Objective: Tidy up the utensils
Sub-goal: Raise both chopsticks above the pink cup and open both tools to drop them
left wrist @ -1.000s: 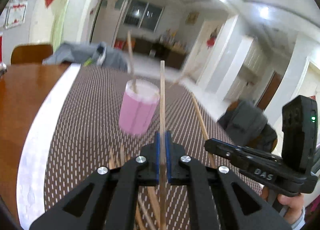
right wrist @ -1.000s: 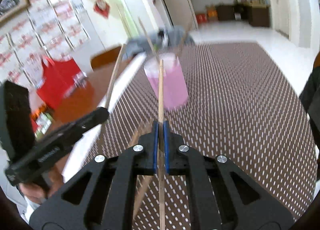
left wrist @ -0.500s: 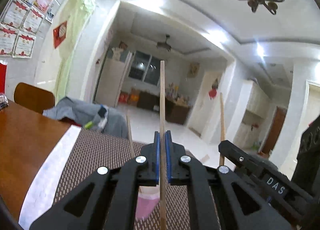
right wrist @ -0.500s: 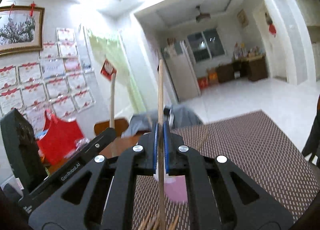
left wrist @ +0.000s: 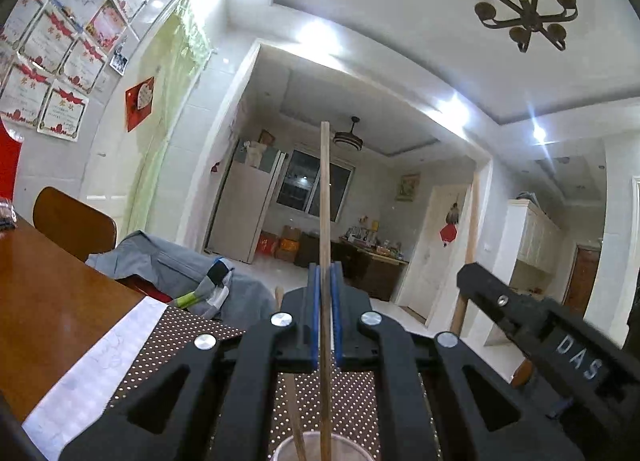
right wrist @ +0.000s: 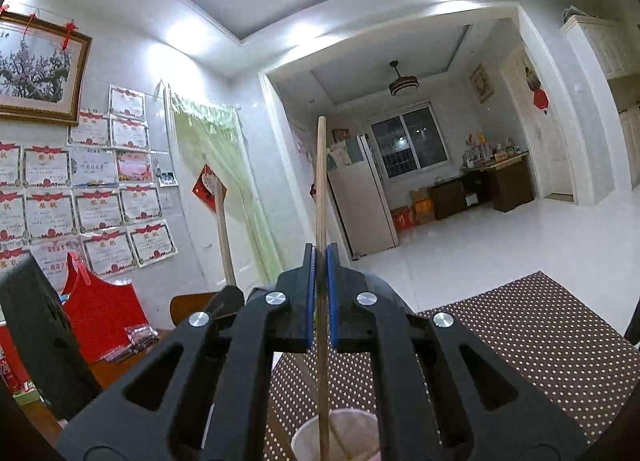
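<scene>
My left gripper (left wrist: 325, 277) is shut on a wooden chopstick (left wrist: 325, 197) that stands upright, its lower end inside the pink cup (left wrist: 316, 449) at the bottom edge. Another chopstick (left wrist: 295, 421) leans in that cup. My right gripper (right wrist: 319, 261) is shut on a second chopstick (right wrist: 320, 181), also upright, with its lower end in the same cup (right wrist: 344, 437). The right gripper also shows in the left wrist view (left wrist: 520, 317) at the right, and the left gripper shows in the right wrist view (right wrist: 228, 301) at the left, each with its chopstick.
A brown dotted mat (left wrist: 192, 337) covers the wooden table (left wrist: 48, 301). A grey garment (left wrist: 172, 265) lies at the table's far end by a chair (left wrist: 72, 225). A red bag (right wrist: 100, 309) stands at the left.
Both grippers have tipped upward, turning their chopsticks upright over the cup. The cup has dropped from mid-frame to the bottom edge, and the chopstick ends now sit in it.
</scene>
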`<state>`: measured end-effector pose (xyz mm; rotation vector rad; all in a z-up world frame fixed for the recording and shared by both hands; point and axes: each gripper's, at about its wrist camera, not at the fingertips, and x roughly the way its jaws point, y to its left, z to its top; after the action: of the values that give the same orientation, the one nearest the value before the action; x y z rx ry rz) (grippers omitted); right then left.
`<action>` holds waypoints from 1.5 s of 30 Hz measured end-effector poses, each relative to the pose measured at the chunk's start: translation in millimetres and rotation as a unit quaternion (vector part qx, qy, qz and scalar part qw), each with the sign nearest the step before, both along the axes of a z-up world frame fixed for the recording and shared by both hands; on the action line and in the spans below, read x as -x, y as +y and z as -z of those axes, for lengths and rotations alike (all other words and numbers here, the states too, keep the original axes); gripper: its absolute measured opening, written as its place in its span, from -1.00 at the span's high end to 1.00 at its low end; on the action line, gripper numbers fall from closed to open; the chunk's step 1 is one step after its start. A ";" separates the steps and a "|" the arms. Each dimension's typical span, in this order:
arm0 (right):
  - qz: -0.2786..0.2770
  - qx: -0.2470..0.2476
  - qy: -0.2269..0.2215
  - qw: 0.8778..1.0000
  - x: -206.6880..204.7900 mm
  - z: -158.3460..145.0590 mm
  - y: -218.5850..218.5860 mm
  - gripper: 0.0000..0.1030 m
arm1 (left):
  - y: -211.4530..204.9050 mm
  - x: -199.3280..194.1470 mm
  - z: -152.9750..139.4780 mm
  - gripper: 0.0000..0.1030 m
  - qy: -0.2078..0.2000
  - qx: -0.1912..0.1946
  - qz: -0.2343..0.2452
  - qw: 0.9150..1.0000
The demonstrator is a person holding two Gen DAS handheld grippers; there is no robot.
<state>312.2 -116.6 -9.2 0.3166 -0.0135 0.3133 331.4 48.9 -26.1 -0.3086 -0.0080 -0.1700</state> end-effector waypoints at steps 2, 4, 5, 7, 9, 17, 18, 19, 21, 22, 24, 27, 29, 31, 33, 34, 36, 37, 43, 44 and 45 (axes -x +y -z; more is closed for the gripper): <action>0.003 0.002 -0.005 1.000 -3.2 2.0 -0.5 0.89 | -1.2 -4.8 5.0 0.89 -0.003 -0.002 -0.006 1.000; 0.004 0.005 -0.008 1.000 -6.3 4.2 0.3 0.89 | -3.6 -9.6 11.9 0.89 0.001 -0.007 -0.018 1.000; 0.006 0.010 -0.009 1.000 -8.7 6.1 1.3 0.89 | -4.6 -11.4 15.5 0.89 0.005 -0.008 -0.019 1.000; 0.007 0.014 -0.010 1.000 -10.1 9.9 0.3 0.89 | -4.1 -14.6 22.9 0.89 0.020 -0.006 -0.016 1.000; 0.007 0.016 -0.010 1.000 -9.7 13.4 -1.0 0.89 | -4.0 -12.9 26.6 0.89 0.031 -0.006 -0.016 0.999; 0.004 0.022 -0.002 1.000 -2.5 19.5 -2.2 0.88 | -2.1 -4.8 27.5 0.86 0.053 -0.013 -0.003 0.999; 0.004 0.025 0.000 1.000 -0.6 20.3 -2.5 0.88 | -1.3 -3.0 26.5 0.78 0.056 -0.013 -0.001 0.998; 0.003 0.026 0.003 1.000 0.2 20.7 -1.6 0.88 | -0.9 -0.8 26.1 0.60 0.056 -0.013 -0.002 0.998; 0.004 0.031 0.009 0.999 4.3 22.1 -2.5 0.88 | -0.5 6.6 24.4 0.57 0.052 -0.016 -0.005 0.998; 0.004 0.033 0.012 0.999 5.8 22.7 -2.4 0.88 | -0.4 8.3 23.7 0.57 0.054 -0.017 -0.005 0.998; 0.005 0.037 0.019 0.999 9.2 23.4 -2.1 0.88 | 0.1 13.1 21.7 0.57 0.056 -0.018 -0.005 0.998; 0.007 0.040 0.027 0.999 14.3 24.0 -2.7 0.88 | 1.4 22.1 18.7 0.50 0.061 -0.026 -0.008 0.998; 0.008 0.046 0.031 0.998 16.8 23.5 -0.3 0.88 | 2.4 25.6 17.6 0.44 0.065 -0.028 -0.009 0.997; 0.007 0.053 0.039 0.998 18.7 24.2 2.5 0.88 | 4.6 30.8 16.9 0.40 0.069 -0.029 -0.011 0.997; 0.007 0.058 0.043 0.997 21.2 26.2 4.9 0.88 | 6.6 34.5 16.5 0.37 0.073 -0.032 -0.016 0.997; 0.007 0.061 0.045 0.997 22.0 27.0 6.0 0.88 | 7.5 36.5 16.5 0.36 0.076 -0.036 -0.020 0.996; 0.006 0.069 0.050 0.996 24.8 29.0 9.6 0.88 | 9.3 40.1 16.3 0.36 0.086 -0.044 -0.027 0.995; 0.008 0.073 0.051 0.996 26.4 30.3 9.9 0.87 | 10.9 41.5 16.1 0.36 0.090 -0.044 -0.029 0.995; 0.014 0.084 0.063 0.994 37.3 27.2 10.1 0.62 | 21.7 55.2 9.6 0.23 0.111 -0.039 -0.034 0.992; 0.016 0.084 0.063 0.994 41.4 25.3 9.7 0.46 | 23.1 58.3 7.5 0.22 0.115 -0.040 -0.034 0.992; 0.017 0.086 0.061 0.994 44.7 24.1 9.1 0.42 | 23.5 60.3 6.7 0.21 0.117 -0.042 -0.033 0.992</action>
<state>267.5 -107.5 -33.3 0.1648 0.1284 0.2585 271.0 72.5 -32.7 -0.2424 0.2206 -0.0672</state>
